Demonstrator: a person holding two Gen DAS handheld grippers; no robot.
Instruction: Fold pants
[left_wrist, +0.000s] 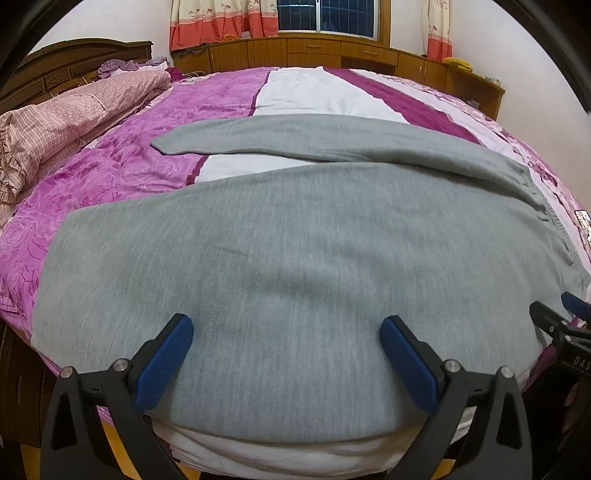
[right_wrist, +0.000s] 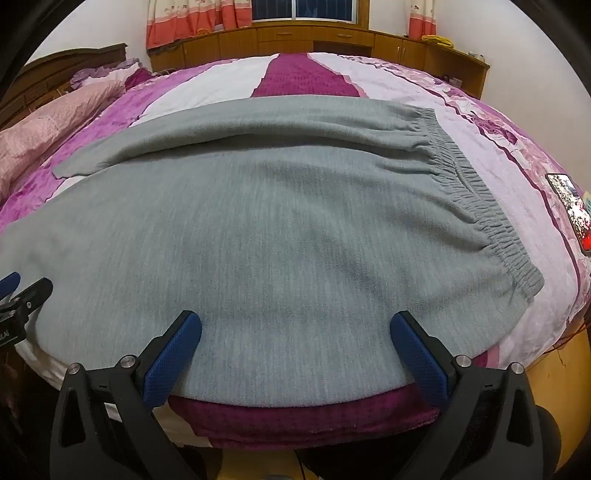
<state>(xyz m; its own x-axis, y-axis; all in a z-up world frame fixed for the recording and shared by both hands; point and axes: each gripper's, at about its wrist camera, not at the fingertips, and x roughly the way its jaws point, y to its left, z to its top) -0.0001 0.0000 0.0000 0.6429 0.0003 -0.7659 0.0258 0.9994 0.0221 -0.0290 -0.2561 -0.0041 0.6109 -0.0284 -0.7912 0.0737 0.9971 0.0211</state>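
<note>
Left wrist view, nearest first: the left tool (left_wrist: 286, 325) hangs over the near edge of the bed (left_wrist: 221, 99) with its blue pads spread wide and nothing between them. Below and ahead of it lies the near leg of the grey pants (left_wrist: 295, 240), spread flat on the purple bedspread (left_wrist: 110, 166). In the right wrist view the right tool (right_wrist: 295, 321) stands just as wide and just as empty, above the same grey cloth nearer the waist. Each tool shows at the edge of the other's view, so the two are side by side.

Further in, the pants lie sideways across the bed: elastic waistband (right_wrist: 491, 221) to the right, legs running left. The far leg (left_wrist: 258, 136) splays away from the near one, leaving a wedge of bedspread bare between them. A phone (right_wrist: 569, 214) with a lit screen lies on the bed just past the waistband. Beyond are a bundled pink quilt (left_wrist: 66, 122) at the left, then wooden cabinets (left_wrist: 314, 51) and a window.

No fold looks started. My worry is the grip: the cloth is flat and soft, so pads closing on it may pinch the bedspread too and drag it along. With legs splayed, folding one over the other could end skewed or creased. A sweep near the waistband might knock the phone.
</note>
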